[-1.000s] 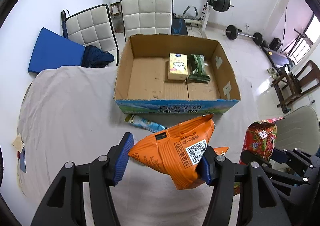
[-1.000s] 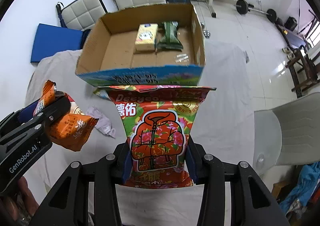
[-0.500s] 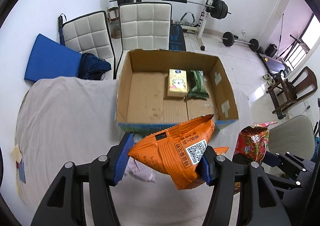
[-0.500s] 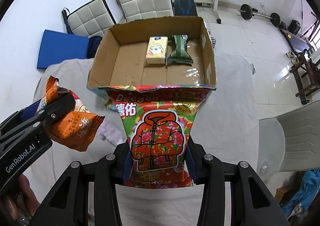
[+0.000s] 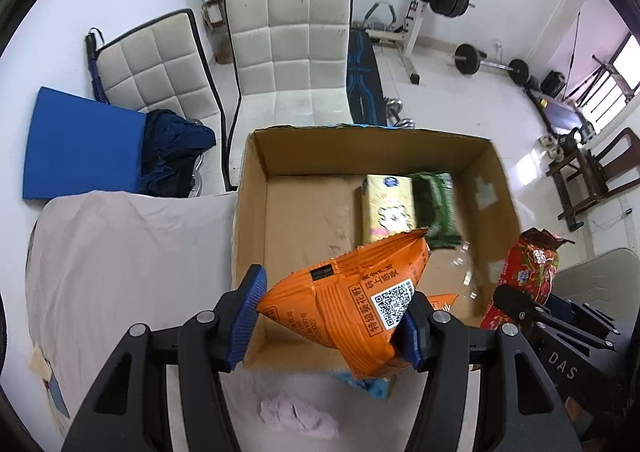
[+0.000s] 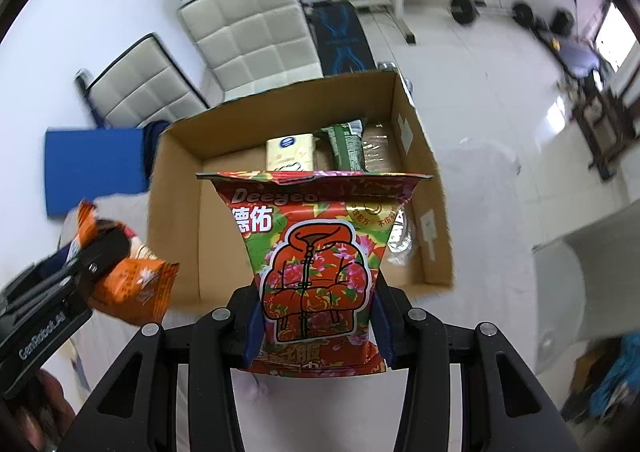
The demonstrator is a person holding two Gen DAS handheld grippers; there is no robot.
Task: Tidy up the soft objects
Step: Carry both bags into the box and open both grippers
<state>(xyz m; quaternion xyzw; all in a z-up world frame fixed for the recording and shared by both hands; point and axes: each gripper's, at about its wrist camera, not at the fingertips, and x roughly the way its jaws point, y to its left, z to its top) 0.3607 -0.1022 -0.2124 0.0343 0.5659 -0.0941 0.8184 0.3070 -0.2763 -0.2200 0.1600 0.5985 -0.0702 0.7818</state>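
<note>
My left gripper (image 5: 328, 322) is shut on an orange snack bag (image 5: 352, 304) and holds it above the near edge of the open cardboard box (image 5: 252, 212). My right gripper (image 6: 318, 326) is shut on a red flowered pack (image 6: 316, 260) and holds it over the box's near wall (image 6: 176, 220). Inside the box lie a yellow tissue pack (image 5: 386, 208) and a green pack (image 5: 436, 208). The red pack also shows in the left wrist view (image 5: 528, 272), and the orange bag in the right wrist view (image 6: 128, 284).
The box stands on a table with a grey cloth (image 5: 120, 252). A crumpled pink tissue (image 5: 296, 416) and a blue wrapper (image 5: 368, 386) lie on the cloth below my left gripper. Two white chairs (image 5: 288, 52) and a blue mat (image 5: 80, 148) are behind the box.
Both grippers have moved forward toward the box with their packs. The orange bag and the red pack now hang over the box's near edge.
</note>
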